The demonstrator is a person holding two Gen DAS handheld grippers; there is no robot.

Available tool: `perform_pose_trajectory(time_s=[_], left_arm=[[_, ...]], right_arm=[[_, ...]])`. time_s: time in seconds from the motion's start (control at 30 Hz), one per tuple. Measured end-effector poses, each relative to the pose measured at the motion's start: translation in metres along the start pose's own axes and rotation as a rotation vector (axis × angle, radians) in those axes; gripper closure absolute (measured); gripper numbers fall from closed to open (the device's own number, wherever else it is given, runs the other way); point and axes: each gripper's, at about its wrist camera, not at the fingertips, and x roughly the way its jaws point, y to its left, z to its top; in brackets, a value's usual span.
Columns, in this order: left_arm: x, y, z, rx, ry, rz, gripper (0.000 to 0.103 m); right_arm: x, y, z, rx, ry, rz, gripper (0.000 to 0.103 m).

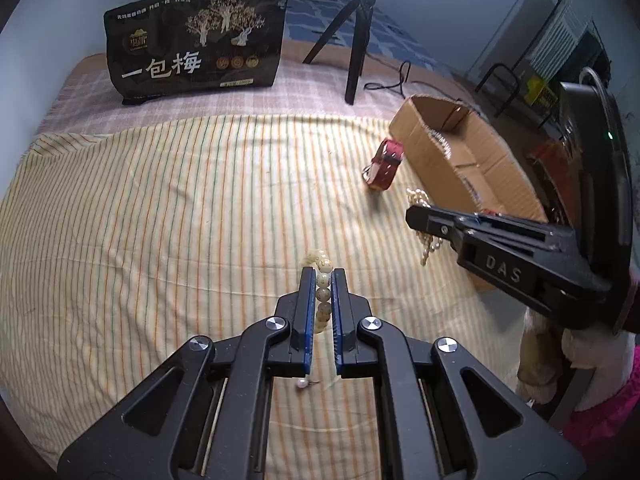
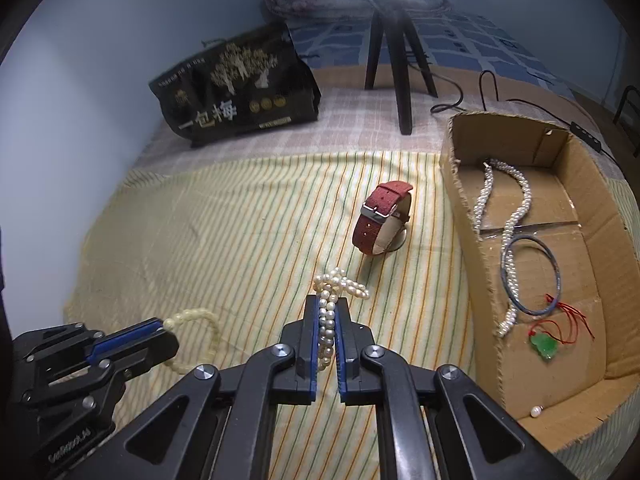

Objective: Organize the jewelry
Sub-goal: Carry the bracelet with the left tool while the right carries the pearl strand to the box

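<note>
Left gripper [image 1: 323, 280] pinches bead bracelet [image 1: 322, 292]; right gripper [image 2: 327, 312] pinches pearl strand [image 2: 329, 316]. Watch [image 2: 382, 218] unsorted, 12 o'clock; box [image 2: 464, 216], 2 o'clock, partly filled.

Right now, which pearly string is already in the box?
The long white pearl necklace snaking inside the cardboard box; the other pearl strand is between the right fingers.

Two grippers: left gripper [image 1: 323, 276] and right gripper [image 2: 326, 304]. One cream bead bracelet [image 1: 322, 280], one pearl strand [image 2: 334, 284] and one red-strapped watch [image 2: 382, 218] outside the box. One cardboard box [image 2: 616, 240], holding one pearl necklace [image 2: 510, 232], one blue bangle [image 2: 558, 276], one green pendant on red cord [image 2: 544, 346] and one loose pearl [image 2: 535, 412]. One pearl stud [image 1: 301, 385] on the striped cloth. One black bag [image 2: 236, 92]. One tripod [image 2: 400, 68].
</note>
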Motion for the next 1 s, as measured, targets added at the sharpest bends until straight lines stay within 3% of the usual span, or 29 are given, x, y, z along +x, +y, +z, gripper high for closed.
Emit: perform_pose_trajectory(time_s=[0.6,1.0], left_arm=[[-0.017,-0.065,0.005,0.058,-0.065,-0.100,0.098],[-0.011,-0.108,0.013,0.114,-0.088,-0.152,0.098]], right_arm=[[-0.071,-0.046,-0.007,0.054,-0.102,-0.009,0.099],[-0.094,-0.090,-0.004,0.126,-0.148,-0.033,0.099]])
